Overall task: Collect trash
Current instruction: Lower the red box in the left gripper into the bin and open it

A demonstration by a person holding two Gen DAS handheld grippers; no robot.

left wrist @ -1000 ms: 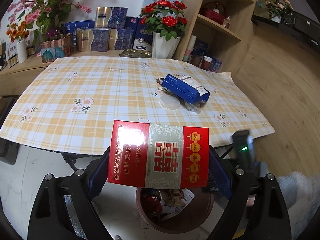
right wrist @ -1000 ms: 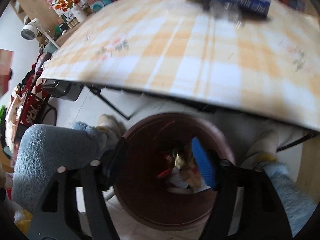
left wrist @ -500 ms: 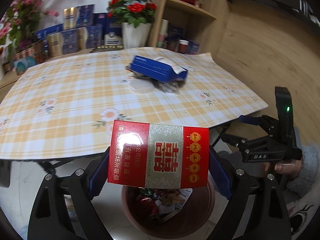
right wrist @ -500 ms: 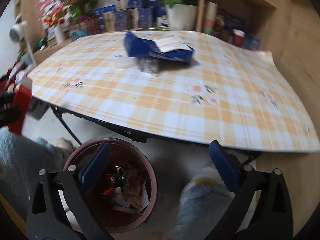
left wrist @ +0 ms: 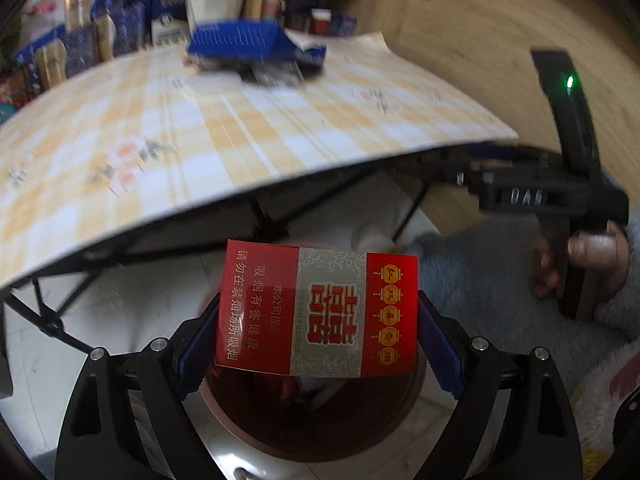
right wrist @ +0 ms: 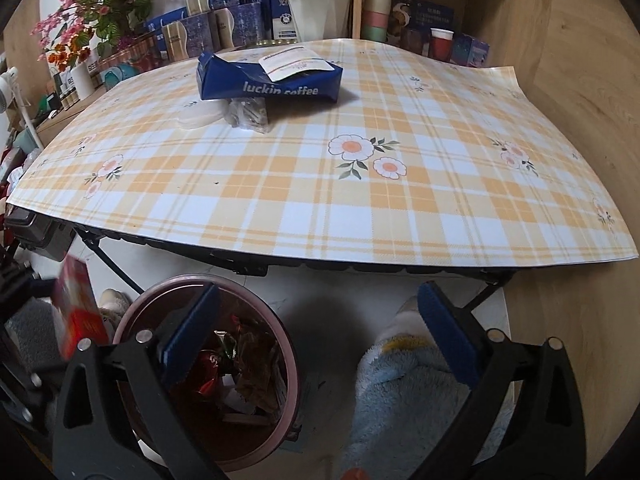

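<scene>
My left gripper [left wrist: 318, 340] is shut on a red cigarette carton [left wrist: 316, 308] and holds it just above the brown trash bin [left wrist: 320, 432], below the table's front edge. The carton also shows at the left edge of the right wrist view [right wrist: 78, 312]. My right gripper [right wrist: 316, 332] is open and empty, above the floor beside the bin [right wrist: 208, 364], which holds wrappers. On the table lie a blue luckin coffee bag [right wrist: 272, 76], a clear crumpled wrapper [right wrist: 248, 114] and a white lid [right wrist: 200, 116].
The table with the plaid cloth [right wrist: 320, 184] overhangs the bin on black folding legs. Flower pots, boxes and a wooden shelf [right wrist: 420, 20] stand behind it. Fuzzy slippers [right wrist: 404, 372] stand on the floor right of the bin.
My left gripper has dropped with the carton from table height to just over the bin. My right gripper has risen a little and faces the table.
</scene>
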